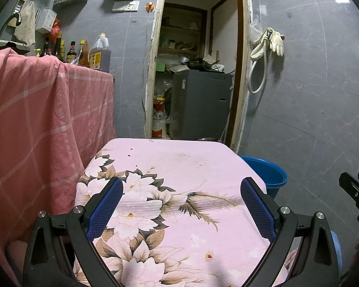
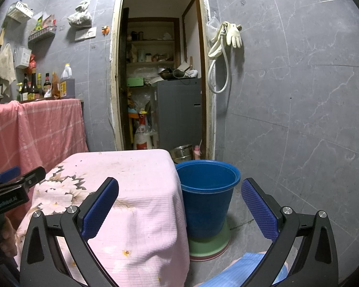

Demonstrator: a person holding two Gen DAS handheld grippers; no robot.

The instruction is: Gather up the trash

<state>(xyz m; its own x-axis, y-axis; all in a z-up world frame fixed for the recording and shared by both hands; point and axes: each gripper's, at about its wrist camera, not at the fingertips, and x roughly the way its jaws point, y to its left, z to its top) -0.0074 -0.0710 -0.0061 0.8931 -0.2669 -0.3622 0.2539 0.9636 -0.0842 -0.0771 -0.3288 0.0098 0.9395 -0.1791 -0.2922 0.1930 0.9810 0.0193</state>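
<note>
Lettering reading "GenRobot.AI" runs in grey along the black body of the left gripper (image 2: 21, 181), seen at the left edge of the right wrist view; a hand (image 2: 8, 236) grips its handle below. In its own view the left gripper (image 1: 182, 205) has its blue-padded fingers (image 1: 105, 208) spread wide with nothing between them, hanging over a pink flowered cloth (image 1: 179, 167) that covers a small table. No trash shows on that cloth, only a few dark specks near its far edge.

The right gripper (image 2: 179, 205) is likewise released and empty, its blue pads (image 2: 258, 208) set far apart. It straddles the cloth's right-hand corner (image 2: 143, 191) and a blue bucket (image 2: 208, 191), which stands just beside the table on a green base (image 2: 210, 244). The bucket lies ahead of the right claw, between its fingers in the view, not touched by them; what it holds cannot be seen. From the left wrist view the bucket (image 1: 268, 174) peeks out past the table's far right corner.

Farther left, a pink checked cloth (image 1: 36, 119) drapes a counter bearing sauce bottles (image 1: 71, 52) and a large oil jug (image 1: 99, 53) with a yellow label too small to read. Through the doorway stands a grey cabinet (image 1: 198, 102), and beside it a white and red sack (image 1: 159, 124) printed with Chinese characters that cannot be read for sure. Pale rubber gloves (image 1: 276, 40) and a hose (image 1: 257, 71) hang on the grey tiled wall (image 1: 323, 95).
</note>
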